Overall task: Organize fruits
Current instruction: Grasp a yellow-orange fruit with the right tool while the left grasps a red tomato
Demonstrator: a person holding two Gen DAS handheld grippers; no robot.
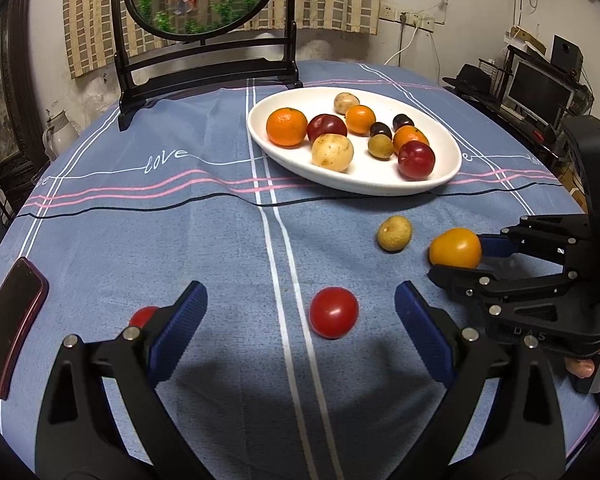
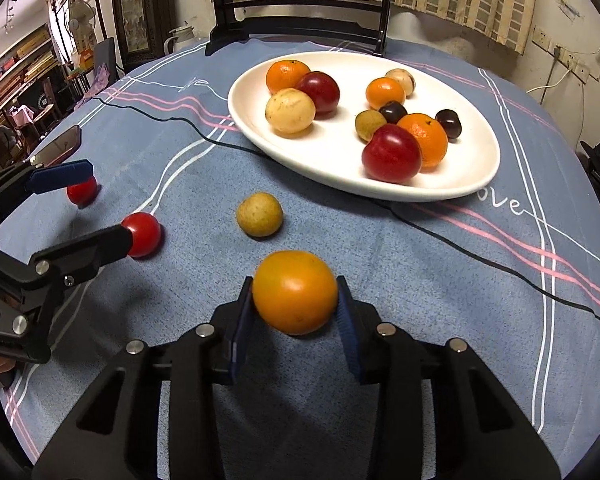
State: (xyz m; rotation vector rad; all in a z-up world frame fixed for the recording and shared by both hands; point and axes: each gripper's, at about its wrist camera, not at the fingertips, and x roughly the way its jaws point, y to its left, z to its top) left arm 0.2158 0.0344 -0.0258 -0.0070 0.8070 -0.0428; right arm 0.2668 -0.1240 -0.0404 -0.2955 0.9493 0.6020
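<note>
A white oval plate (image 1: 440,176) (image 2: 472,184) holds several fruits: oranges, red plums, tan and dark ones. My right gripper (image 2: 296,296) (image 1: 456,254) is shut on an orange-yellow tomato (image 2: 295,292) (image 1: 455,248), just above the blue cloth. My left gripper (image 1: 300,312) (image 2: 96,204) is open, its fingers either side of a red tomato (image 1: 333,312) (image 2: 142,234) on the cloth. A second red tomato (image 1: 143,316) (image 2: 82,190) lies beside its left finger. A tan round fruit (image 1: 394,233) (image 2: 259,214) lies between the grippers and the plate.
A phone (image 1: 12,328) (image 2: 60,146) lies at the table's left edge. A black mirror stand (image 1: 204,64) (image 2: 300,24) is behind the plate. A thin black cable (image 1: 140,206) (image 2: 460,236) crosses the cloth in front of the plate.
</note>
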